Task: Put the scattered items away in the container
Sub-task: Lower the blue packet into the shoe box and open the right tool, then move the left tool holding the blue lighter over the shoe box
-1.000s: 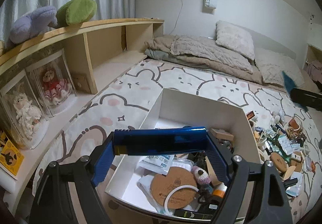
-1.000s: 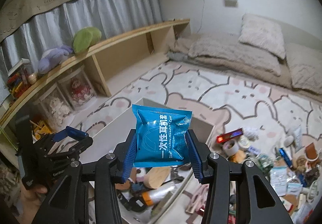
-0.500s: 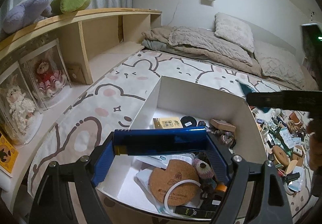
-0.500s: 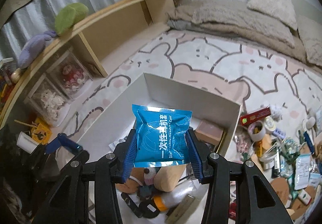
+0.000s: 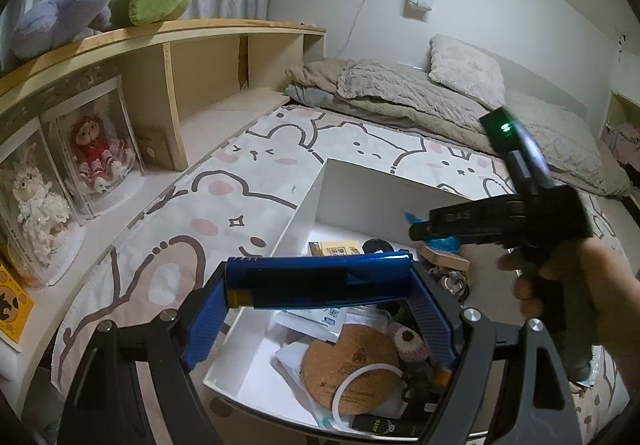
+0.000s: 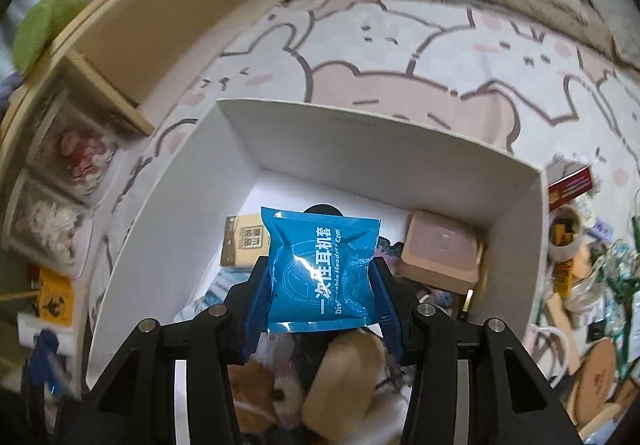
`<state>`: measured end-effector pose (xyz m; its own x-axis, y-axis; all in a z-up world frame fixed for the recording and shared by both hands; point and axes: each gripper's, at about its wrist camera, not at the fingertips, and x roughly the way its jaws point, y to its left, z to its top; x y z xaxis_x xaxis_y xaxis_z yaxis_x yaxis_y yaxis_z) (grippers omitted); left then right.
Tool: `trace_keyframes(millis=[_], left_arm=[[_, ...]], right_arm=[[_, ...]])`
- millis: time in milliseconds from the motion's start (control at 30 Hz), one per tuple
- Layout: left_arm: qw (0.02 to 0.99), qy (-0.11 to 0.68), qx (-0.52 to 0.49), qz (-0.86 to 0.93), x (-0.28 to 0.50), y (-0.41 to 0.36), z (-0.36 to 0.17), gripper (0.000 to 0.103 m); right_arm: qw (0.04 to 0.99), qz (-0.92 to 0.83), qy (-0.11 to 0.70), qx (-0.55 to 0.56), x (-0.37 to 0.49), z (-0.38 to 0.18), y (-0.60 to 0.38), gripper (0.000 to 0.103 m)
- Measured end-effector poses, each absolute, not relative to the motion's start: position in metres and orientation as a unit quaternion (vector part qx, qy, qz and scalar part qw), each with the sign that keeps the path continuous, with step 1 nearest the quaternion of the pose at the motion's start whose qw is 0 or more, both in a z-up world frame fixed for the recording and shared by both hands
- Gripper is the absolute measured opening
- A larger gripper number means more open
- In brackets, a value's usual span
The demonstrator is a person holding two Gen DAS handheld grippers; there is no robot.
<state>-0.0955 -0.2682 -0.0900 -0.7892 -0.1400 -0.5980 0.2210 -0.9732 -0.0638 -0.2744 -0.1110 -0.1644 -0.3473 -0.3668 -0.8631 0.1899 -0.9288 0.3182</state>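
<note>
Blue packet (image 6: 320,269) clamped between jaws — above box (image 6: 360,141).

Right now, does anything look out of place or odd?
Yes. A heap of small items lies scattered on the bedspread right of the white box, outside it. Nothing looks spilled or broken. Both grippers hold packets over the box: left a dark blue one, right a light blue one.
</note>
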Motion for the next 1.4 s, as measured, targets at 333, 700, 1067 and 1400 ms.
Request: trace_keyframes(millis=[333,700,1067,1400], left_arm=[[0.105,0.079,0.306,-0.943,-0.094,-0.287,-0.092,0.084],[0.106,0.078,0.322,-0.938,-0.098,-0.289,-0.102,0.084],[0.093,0.083,0.365,-0.923,-0.104,-0.287,-0.119,0.084],[0.093,0.079,0.377,-0.918,-0.106,-0.286,-0.125,0.084]], right_arm=[[0.136,-0.815,-0.141,0.546,-0.304,-0.184,-0.109,0.087],[0.173,-0.820,-0.137,0.528,-0.288,-0.159,-0.107,0.103],[0.225,-0.818,-0.087,0.522,-0.225,-0.147,-0.118,0.103],[0.248,-0.835,-0.096,0.481,-0.179,-0.115,-0.098,0.103]])
